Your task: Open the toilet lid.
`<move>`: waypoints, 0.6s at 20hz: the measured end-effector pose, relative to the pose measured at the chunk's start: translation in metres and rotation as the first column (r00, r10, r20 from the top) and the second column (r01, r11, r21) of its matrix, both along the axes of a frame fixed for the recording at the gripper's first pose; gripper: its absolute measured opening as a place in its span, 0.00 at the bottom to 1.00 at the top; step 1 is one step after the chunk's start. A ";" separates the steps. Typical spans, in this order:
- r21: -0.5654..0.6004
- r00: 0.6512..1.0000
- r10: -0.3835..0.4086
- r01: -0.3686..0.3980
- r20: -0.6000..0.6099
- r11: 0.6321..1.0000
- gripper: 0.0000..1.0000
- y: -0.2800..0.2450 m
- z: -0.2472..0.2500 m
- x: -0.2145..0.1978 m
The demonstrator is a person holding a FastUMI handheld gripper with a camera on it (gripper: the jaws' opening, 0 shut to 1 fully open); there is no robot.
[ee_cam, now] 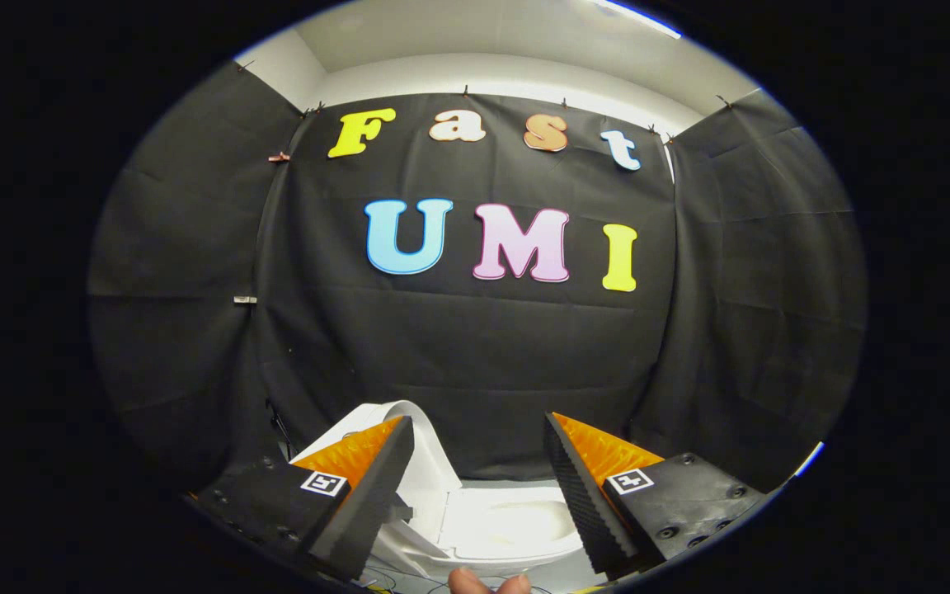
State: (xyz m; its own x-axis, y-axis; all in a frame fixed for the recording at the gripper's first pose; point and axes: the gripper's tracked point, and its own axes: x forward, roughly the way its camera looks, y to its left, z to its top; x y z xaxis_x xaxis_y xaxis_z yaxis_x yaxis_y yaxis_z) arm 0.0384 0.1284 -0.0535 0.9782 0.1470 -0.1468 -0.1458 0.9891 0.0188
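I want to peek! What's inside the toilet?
The white toilet bowl looks bare and white inside; its lid is raised. The open hand-held gripper fingers cover its sides.

A square black-and-white marker sits on each finger of the gripper; no readable text

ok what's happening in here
A person is holding a gripper over a white toilet, and a fingertip of theirs shows just below it. The toilet lid already stands raised on the left, behind the left finger, with the bowl open below. The fingers are spread wide apart and hold nothing.
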 end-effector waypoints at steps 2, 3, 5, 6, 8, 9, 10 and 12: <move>0.013 1.000 -0.011 0.011 0.015 1.000 0.98 -0.014 0.015 -0.003; 0.017 1.000 -0.016 0.015 0.024 1.000 0.98 -0.022 0.023 -0.006; 0.016 0.999 -0.029 0.029 0.041 0.999 0.98 -0.036 0.037 -0.009; 0.014 0.998 -0.038 0.038 0.049 0.999 0.98 -0.044 0.042 -0.009; 0.021 0.997 -0.046 0.044 0.066 0.999 0.98 -0.055 0.053 -0.013; 0.024 0.996 -0.049 0.048 0.076 0.999 0.98 -0.060 0.059 -0.015; 0.023 0.995 -0.052 0.050 0.086 0.998 0.98 -0.065 0.064 -0.017; 0.021 0.994 -0.058 0.056 0.093 0.998 0.98 -0.075 0.069 -0.019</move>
State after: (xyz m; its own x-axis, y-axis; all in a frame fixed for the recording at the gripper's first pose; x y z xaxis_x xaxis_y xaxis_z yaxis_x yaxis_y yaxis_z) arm 0.0193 0.0535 0.0158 0.9944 0.0924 -0.0516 -0.0911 0.9955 0.0258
